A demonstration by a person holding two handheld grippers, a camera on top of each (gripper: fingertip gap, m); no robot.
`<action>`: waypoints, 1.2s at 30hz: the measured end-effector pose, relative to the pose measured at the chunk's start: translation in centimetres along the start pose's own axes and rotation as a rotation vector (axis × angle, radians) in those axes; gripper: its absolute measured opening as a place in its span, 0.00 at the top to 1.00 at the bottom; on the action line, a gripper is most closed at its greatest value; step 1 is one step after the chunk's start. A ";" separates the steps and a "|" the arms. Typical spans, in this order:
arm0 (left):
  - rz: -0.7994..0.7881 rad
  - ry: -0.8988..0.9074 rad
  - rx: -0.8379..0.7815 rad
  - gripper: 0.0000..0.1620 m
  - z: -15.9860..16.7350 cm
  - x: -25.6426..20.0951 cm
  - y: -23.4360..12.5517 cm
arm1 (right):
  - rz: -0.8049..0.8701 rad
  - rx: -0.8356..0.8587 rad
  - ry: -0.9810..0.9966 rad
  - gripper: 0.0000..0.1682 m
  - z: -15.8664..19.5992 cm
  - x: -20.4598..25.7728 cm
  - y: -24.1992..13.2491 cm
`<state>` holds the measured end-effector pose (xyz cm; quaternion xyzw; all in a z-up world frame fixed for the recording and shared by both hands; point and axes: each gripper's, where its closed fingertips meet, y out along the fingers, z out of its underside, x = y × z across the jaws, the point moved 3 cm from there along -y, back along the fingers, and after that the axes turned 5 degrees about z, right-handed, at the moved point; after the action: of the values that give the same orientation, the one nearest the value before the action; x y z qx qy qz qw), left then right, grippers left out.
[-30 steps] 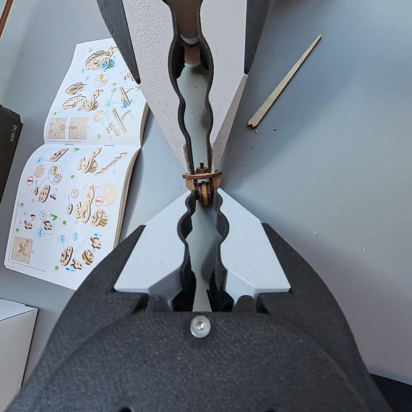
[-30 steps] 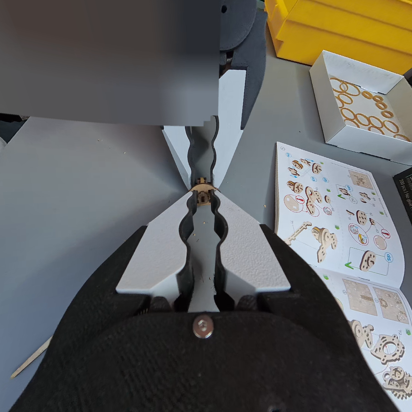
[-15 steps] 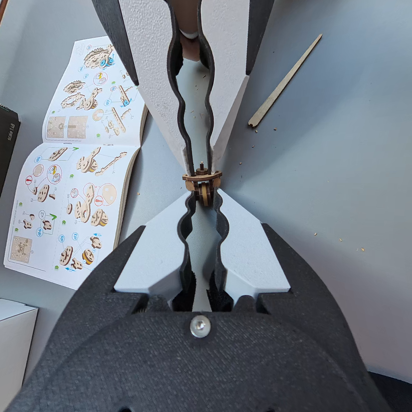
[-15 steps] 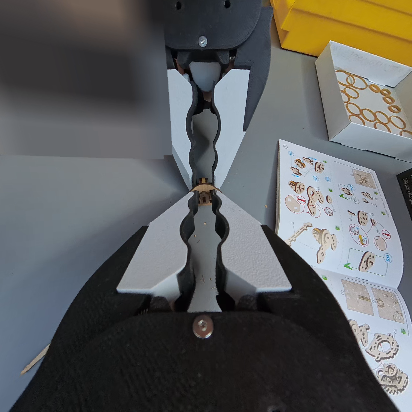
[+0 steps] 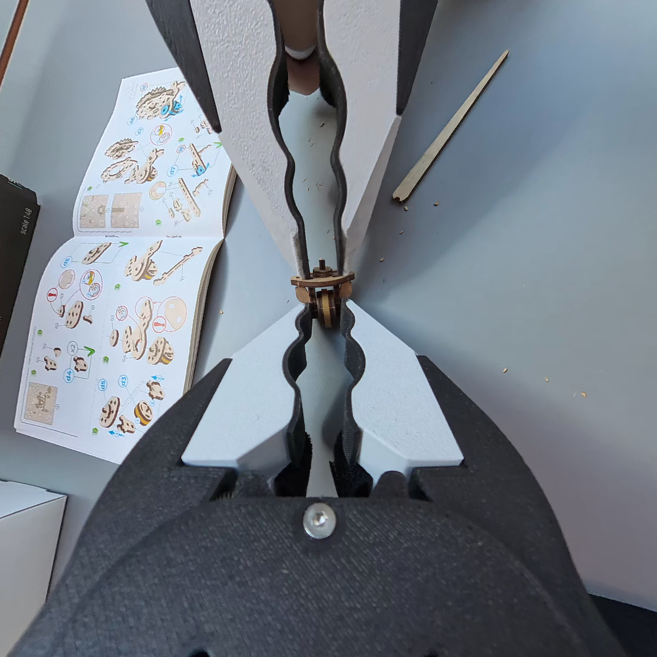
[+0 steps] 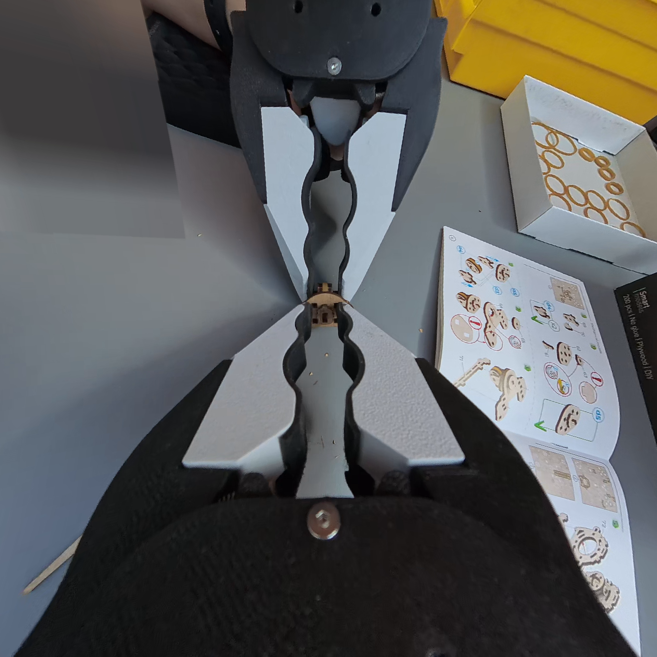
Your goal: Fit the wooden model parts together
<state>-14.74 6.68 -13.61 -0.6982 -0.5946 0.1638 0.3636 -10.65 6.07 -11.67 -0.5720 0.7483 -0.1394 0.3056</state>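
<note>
In the left wrist view my left gripper (image 5: 326, 314) is shut on a small wooden wheel part (image 5: 326, 308). It meets a curved wooden plate with a hub (image 5: 322, 280), which the right gripper (image 5: 321, 267) grips from the far side. In the right wrist view my right gripper (image 6: 324, 317) is shut on the hub part (image 6: 324, 316) below the curved plate (image 6: 325, 298). The left gripper (image 6: 323, 285) comes in from the top and is shut on the wheel part. The two grippers stand tip to tip above the grey table (image 5: 515, 284), with the parts pressed together.
An open instruction booklet (image 5: 124, 277) lies to my left, also in the right wrist view (image 6: 526, 373). A thin wooden stick (image 5: 451, 128) lies far right. A white box of wooden rings (image 6: 583, 177), yellow bins (image 6: 551, 42) and a black box (image 6: 640, 348) stand at the right. Less than 4 cm separates the two grippers' tips. The thin wooden stick (image 5: 451, 128) is about equally far from each gripper, around 11 cm.
Both grippers stay tip to tip on the parts. The right wrist view has shifted, so more of the left gripper's body shows at the top.
</note>
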 end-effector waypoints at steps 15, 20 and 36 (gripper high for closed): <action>0.003 0.050 -0.018 0.91 -0.1 -0.3 0.0 | -0.013 -0.057 -0.033 0.91 0.2 0.4 -0.2; 0.005 0.055 -0.020 0.91 -0.1 -0.2 0.0 | -0.036 -0.063 -0.021 0.91 0.3 0.4 -0.3; -0.024 0.084 -0.016 0.91 -0.1 -0.3 0.0 | -0.028 -0.084 0.003 0.94 0.2 0.1 -0.3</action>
<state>-14.72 6.40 -13.61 -0.7002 -0.5884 0.1253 0.3843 -10.30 5.96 -11.65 -0.5944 0.7460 -0.1131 0.2780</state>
